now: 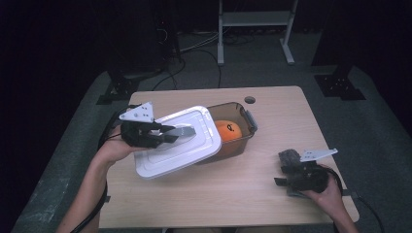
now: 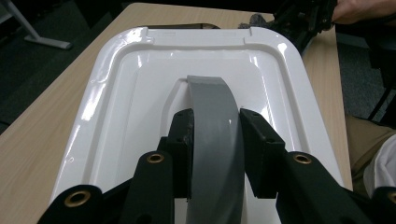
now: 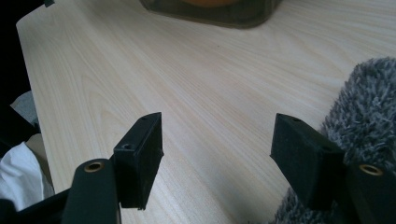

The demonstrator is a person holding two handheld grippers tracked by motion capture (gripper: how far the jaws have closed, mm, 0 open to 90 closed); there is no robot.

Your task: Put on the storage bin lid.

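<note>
A white rectangular lid (image 1: 175, 143) with a grey arched handle (image 1: 187, 130) hangs tilted over the left end of a brown see-through container (image 1: 247, 120). An orange (image 1: 228, 130) lies inside the container. My left gripper (image 1: 171, 133) is shut on the handle. In the left gripper view its pads press both sides of the grey handle (image 2: 212, 107) above the lid (image 2: 140, 93). My right gripper (image 1: 284, 174) rests low at the table's front right, open. In the right gripper view nothing lies between the jaws of that gripper (image 3: 217, 144).
A grey fuzzy object (image 1: 289, 158) sits against the right gripper and shows beside its right jaw (image 3: 369, 112). The wooden table (image 1: 218, 189) has bare room in front of the container. A round cable hole (image 1: 249, 100) lies near the far edge.
</note>
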